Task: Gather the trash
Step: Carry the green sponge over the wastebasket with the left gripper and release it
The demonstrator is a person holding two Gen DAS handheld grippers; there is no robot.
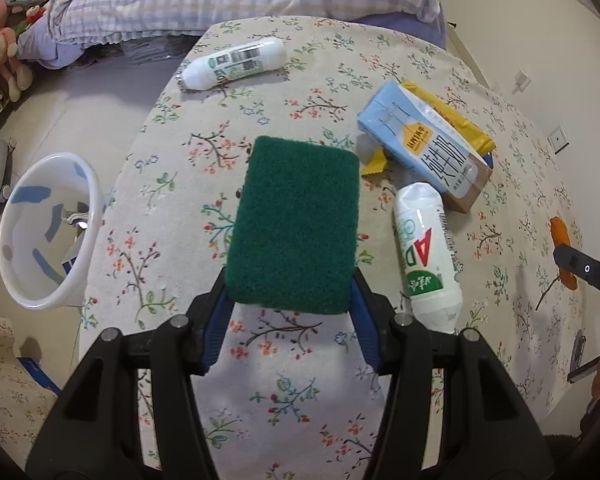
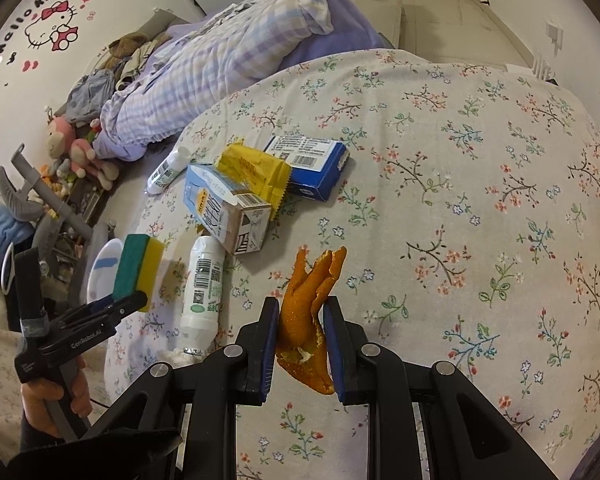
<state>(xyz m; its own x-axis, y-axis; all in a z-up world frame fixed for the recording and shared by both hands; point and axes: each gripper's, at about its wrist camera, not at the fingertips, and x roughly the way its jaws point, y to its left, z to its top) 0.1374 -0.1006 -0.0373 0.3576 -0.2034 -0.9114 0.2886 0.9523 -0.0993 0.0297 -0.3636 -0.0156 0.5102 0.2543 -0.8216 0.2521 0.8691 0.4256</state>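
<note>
Trash: one sponge (image 1: 296, 224) in left fingers (image 1: 220, 304); one orange peel (image 2: 310, 312) in right fingers (image 2: 270, 340); two bottles.

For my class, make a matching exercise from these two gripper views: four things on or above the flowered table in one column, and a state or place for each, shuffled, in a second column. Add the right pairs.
Things
1. sponge
2. orange peel
3. white basin
4. blue box

States or places
A. stands beside the table's edge, lower than the tabletop
B. clamped in the right gripper
C. lies on the cloth behind the yellow wrapper
D. clamped in the left gripper, green side up

Pairs: 1-D, 2-B, 3-A, 4-C
</note>
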